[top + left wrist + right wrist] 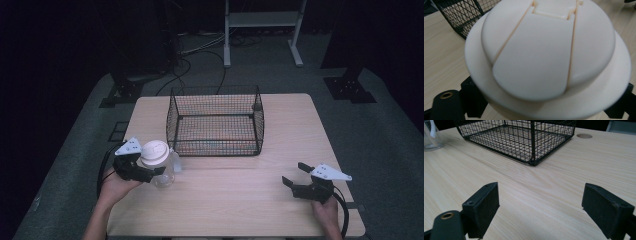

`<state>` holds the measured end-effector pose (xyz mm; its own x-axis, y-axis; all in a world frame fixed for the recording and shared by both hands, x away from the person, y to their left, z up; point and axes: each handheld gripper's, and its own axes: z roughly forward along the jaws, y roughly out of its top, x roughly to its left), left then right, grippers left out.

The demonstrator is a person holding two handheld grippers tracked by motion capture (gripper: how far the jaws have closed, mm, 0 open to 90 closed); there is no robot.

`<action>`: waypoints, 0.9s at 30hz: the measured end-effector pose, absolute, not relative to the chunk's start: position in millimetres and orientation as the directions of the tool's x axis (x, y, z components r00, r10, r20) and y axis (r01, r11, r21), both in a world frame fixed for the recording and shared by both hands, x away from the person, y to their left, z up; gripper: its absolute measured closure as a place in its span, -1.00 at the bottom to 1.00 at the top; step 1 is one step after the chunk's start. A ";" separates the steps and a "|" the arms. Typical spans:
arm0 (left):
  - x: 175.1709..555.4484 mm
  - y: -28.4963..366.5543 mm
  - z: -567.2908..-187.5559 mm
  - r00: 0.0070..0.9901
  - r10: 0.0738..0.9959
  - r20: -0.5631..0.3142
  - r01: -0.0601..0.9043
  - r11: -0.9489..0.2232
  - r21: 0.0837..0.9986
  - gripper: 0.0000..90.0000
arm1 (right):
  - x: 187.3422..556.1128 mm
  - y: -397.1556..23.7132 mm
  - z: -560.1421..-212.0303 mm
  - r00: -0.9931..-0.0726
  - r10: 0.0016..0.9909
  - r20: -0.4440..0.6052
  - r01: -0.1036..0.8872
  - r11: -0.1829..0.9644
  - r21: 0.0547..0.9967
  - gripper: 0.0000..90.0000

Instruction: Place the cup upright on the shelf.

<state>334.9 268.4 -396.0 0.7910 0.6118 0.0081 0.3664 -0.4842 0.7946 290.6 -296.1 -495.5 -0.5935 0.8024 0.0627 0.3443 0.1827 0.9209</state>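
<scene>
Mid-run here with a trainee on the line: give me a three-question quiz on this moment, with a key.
1. True or false: the wire basket holds the bottle.
2. Which gripper has its jaws around the bottle, under its white lid: A) left gripper B) right gripper?
3. Fill in: the right gripper's jaws stand ____ over the bare wooden table.

Key: 1. False: the bottle stands on the table near the basket's front left corner. 2. A. 3. Open.

The white lid [549, 55] hides the bottle body and left jaw tips
</scene>
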 end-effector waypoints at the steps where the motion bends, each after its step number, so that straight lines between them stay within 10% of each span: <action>1: 335.1 268.2 -396.1 0.792 0.611 0.008 0.365 -0.483 0.796 -0.66 | 290.6 -296.1 -495.5 -0.593 0.802 0.063 0.344 0.182 0.921 -0.70; 27: 335.5 269.3 -392.2 0.789 0.614 -0.001 0.361 -0.463 0.810 -0.66 | 290.6 -296.2 -495.4 -0.593 0.803 0.064 0.344 0.181 0.921 -0.70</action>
